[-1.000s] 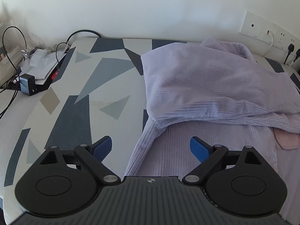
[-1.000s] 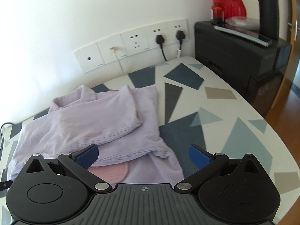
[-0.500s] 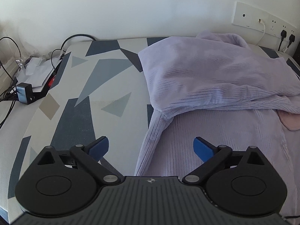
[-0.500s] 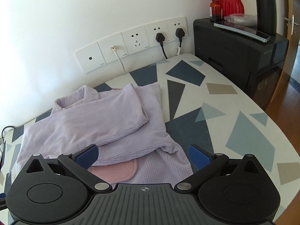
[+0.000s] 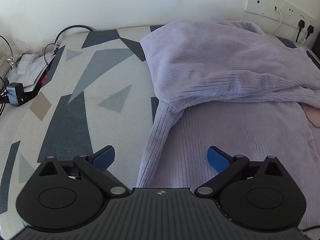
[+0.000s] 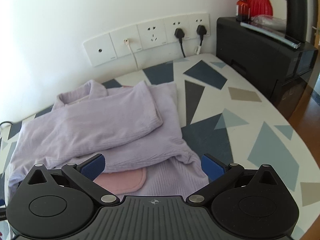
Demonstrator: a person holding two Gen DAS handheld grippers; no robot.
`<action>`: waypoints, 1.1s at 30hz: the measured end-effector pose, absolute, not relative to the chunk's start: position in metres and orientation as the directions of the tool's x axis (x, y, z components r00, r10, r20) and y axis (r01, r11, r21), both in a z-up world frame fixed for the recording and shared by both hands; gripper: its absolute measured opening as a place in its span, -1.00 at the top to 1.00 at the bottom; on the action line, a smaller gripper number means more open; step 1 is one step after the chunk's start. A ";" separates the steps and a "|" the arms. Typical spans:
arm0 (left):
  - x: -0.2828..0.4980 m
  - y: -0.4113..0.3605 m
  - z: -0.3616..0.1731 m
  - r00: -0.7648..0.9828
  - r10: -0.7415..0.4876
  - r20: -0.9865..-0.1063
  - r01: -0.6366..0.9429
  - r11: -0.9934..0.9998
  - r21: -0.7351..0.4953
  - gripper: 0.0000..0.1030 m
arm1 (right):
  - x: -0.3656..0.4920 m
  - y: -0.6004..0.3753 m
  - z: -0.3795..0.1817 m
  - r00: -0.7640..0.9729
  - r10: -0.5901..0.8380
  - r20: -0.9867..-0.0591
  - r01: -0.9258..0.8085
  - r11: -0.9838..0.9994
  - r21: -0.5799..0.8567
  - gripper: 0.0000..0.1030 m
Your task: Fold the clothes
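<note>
A lilac ribbed garment (image 5: 224, 76) lies on the patterned table (image 5: 84, 92), its sleeves folded across the body. A pink pocket (image 6: 124, 182) shows under the folded sleeve. My left gripper (image 5: 161, 159) hangs open just above the garment's left side edge, one blue pad over the table, the other over the cloth. In the right wrist view the same garment (image 6: 96, 124) fills the left half. My right gripper (image 6: 153, 167) is open above the garment's right side, near the pink pocket, holding nothing.
A black adapter and cables (image 5: 17, 94) lie off the table's left edge. White wall sockets (image 6: 152, 38) with plugs run along the back wall. A black cabinet (image 6: 266, 58) with a red vase (image 6: 258, 0) stands to the right, beside the table's rounded edge.
The left gripper has sunk closer to the garment's left edge and its jaws stand a little wider. The right gripper's view has shifted only slightly.
</note>
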State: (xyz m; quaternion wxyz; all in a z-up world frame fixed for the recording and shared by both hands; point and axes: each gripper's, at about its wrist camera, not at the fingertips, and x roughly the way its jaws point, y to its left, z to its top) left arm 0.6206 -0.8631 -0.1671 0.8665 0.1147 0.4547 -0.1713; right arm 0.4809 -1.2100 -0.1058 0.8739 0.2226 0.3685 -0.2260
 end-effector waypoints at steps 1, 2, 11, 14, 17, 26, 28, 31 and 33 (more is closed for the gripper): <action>0.621 -0.861 -0.166 0.529 -0.199 -0.825 0.397 0.917 0.033 -0.96 | 0.481 -1.211 -0.108 0.633 -0.217 -0.743 0.555 0.797 0.240 -0.98; 0.621 -0.859 -0.165 0.529 -0.207 -0.823 0.393 0.919 0.022 -0.96 | 0.480 -1.213 -0.109 0.643 -0.207 -0.737 0.550 0.795 0.257 -0.98; 0.619 -0.858 -0.169 0.532 -0.232 -0.814 0.401 0.916 0.002 -0.96 | 0.498 -1.244 -0.119 0.753 -0.129 -0.645 0.485 0.772 0.411 -0.39; 0.619 -0.862 -0.170 0.542 -0.233 -0.808 0.408 0.913 0.010 -0.96 | 0.514 -1.254 -0.130 0.766 -0.092 -0.637 0.478 0.743 0.468 -0.18; 0.622 -0.865 -0.171 0.546 -0.231 -0.806 0.401 0.916 0.009 -0.96 | 0.532 -1.261 -0.145 0.754 -0.080 -0.652 0.507 0.701 0.501 -0.17; 0.638 -0.874 -0.177 0.568 -0.205 -0.797 0.381 0.924 0.034 -0.96 | 0.563 -1.282 -0.180 0.734 -0.086 -0.673 0.605 0.534 0.591 0.00; 0.643 -0.876 -0.178 0.582 -0.187 -0.791 0.376 0.925 0.057 -0.96 | 0.572 -1.281 -0.176 0.713 -0.075 -0.697 0.615 0.544 0.571 0.75; 0.649 -0.880 -0.178 0.607 -0.161 -0.778 0.373 0.922 0.100 -0.96 | 0.579 -1.272 -0.150 0.754 -0.080 -0.651 0.560 0.597 0.575 0.84; 0.653 -0.882 -0.179 0.620 -0.142 -0.772 0.367 0.922 0.126 -0.96 | 0.582 -1.264 -0.123 0.800 -0.094 -0.593 0.501 0.648 0.573 0.85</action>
